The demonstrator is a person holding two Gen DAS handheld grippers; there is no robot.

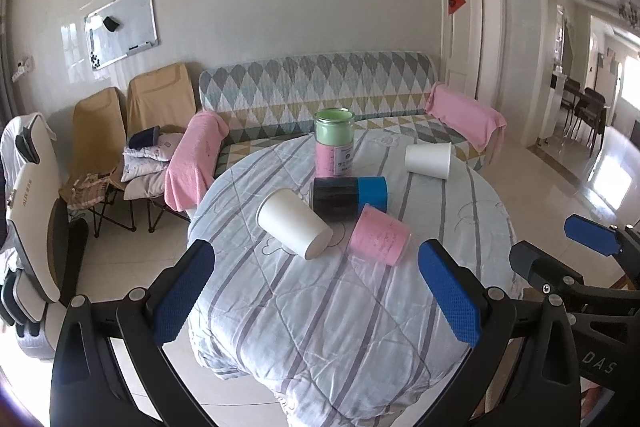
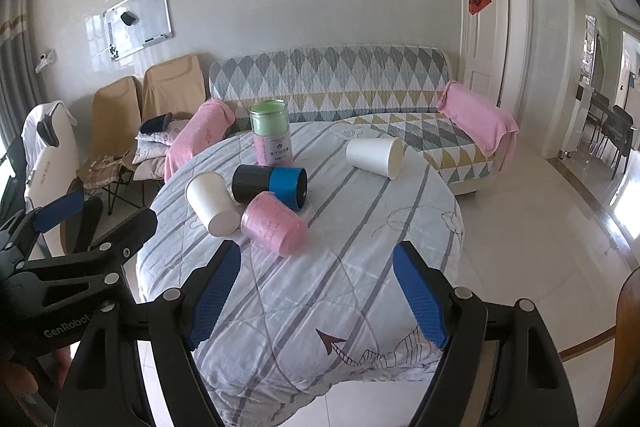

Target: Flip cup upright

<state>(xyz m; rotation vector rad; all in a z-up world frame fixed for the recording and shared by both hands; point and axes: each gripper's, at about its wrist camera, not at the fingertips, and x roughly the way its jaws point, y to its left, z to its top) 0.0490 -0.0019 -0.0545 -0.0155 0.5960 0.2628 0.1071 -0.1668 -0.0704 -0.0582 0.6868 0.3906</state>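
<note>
Several cups lie on their sides on a round table with a striped cloth [image 1: 340,307]: a white paper cup [image 1: 294,225] [image 2: 212,205], a pink cup [image 1: 378,241] [image 2: 274,223], a black-and-blue cup [image 1: 350,197] [image 2: 270,185], and a second white cup [image 1: 428,159] [image 2: 374,157] farther back. My left gripper [image 1: 316,297] is open and empty, short of the near cups. My right gripper [image 2: 318,301] is open and empty over the table's near side.
A jar with green and pink contents [image 1: 334,147] [image 2: 272,135] stands upright behind the cups. A patterned sofa [image 1: 320,87] with pink towels is behind the table. Folding chairs [image 1: 132,123] and a white chair [image 1: 32,195] stand at the left. Tiled floor [image 2: 540,227] lies to the right.
</note>
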